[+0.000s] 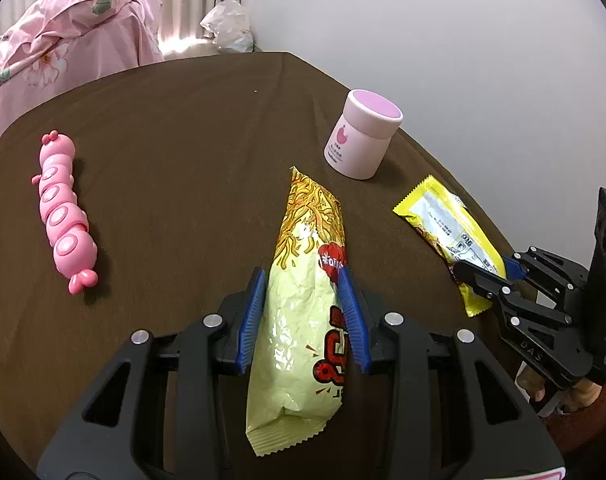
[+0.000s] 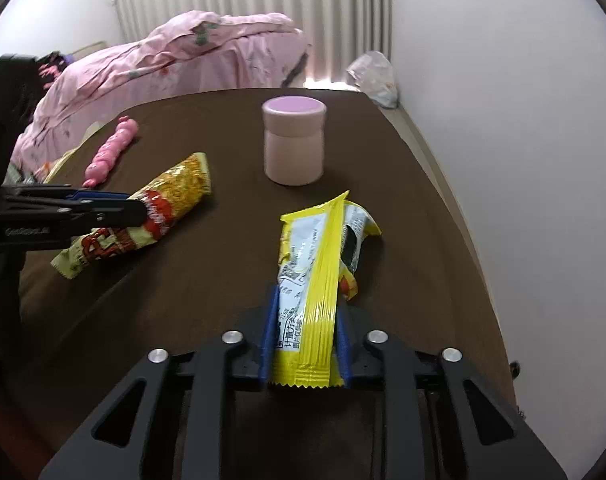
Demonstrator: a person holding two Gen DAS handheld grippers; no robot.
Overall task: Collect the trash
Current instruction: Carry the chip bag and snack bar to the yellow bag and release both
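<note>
On a table covered with a dark brown cloth, both grippers are clamped on snack wrappers. The left gripper has its blue pads pressed against both sides of the noodle snack bag, a pale green and yellow packet with red lettering that lies on the cloth toward the near edge, its far end pointing at the pink jar. The right gripper grips the near end of the yellow wrapper, its pads tight against either side; the wrapper's crumpled far end lies toward the right edge of the table. The jar stands upright nearer the far edge, between the two wrappers and apart from both. A pink caterpillar toy lies along the left edge, well apart from the bag. Beyond the far edge are a pink flowered quilt and, in the corner by the wall, a crumpled white plastic bag. A hand shows partly behind the right gripper's frame.
</note>
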